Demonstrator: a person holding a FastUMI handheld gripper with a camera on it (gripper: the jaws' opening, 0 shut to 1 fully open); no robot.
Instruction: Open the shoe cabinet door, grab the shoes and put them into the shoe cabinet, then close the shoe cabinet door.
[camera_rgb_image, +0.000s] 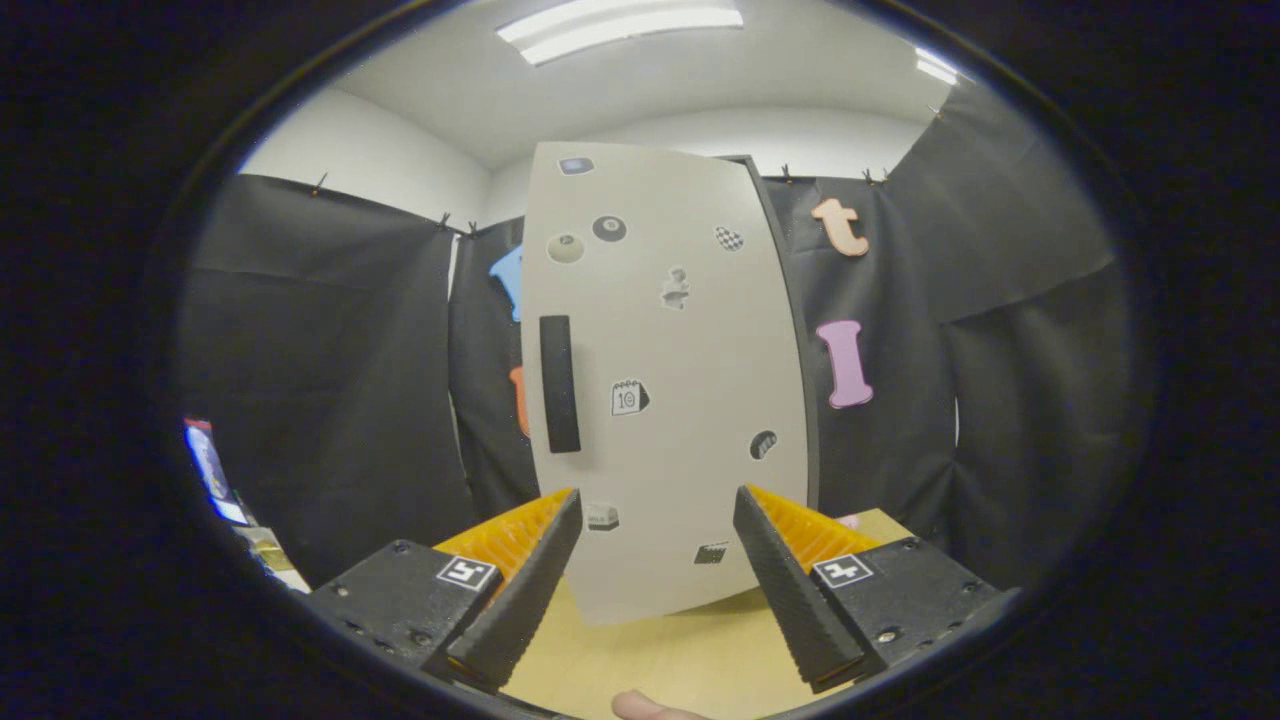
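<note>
A tall pale shoe cabinet (690, 400) stands upright on a light wooden tabletop (640, 660), straight ahead of the fingers. Its door (660, 330) is closed and carries several small stickers. A dark vertical bar handle (560, 384) sits near the door's left edge, a little above and beyond the left finger. My gripper (658, 508) is open, with its two fingers spread wide and nothing between them; the door's lower part shows through the gap. I see no shoes.
Black cloth walls enclose the booth behind and on both sides of the cabinet. Some colourful boxed items (225, 490) lie at the far left, beyond the left finger. A fingertip (645, 708) of a person shows at the near table edge.
</note>
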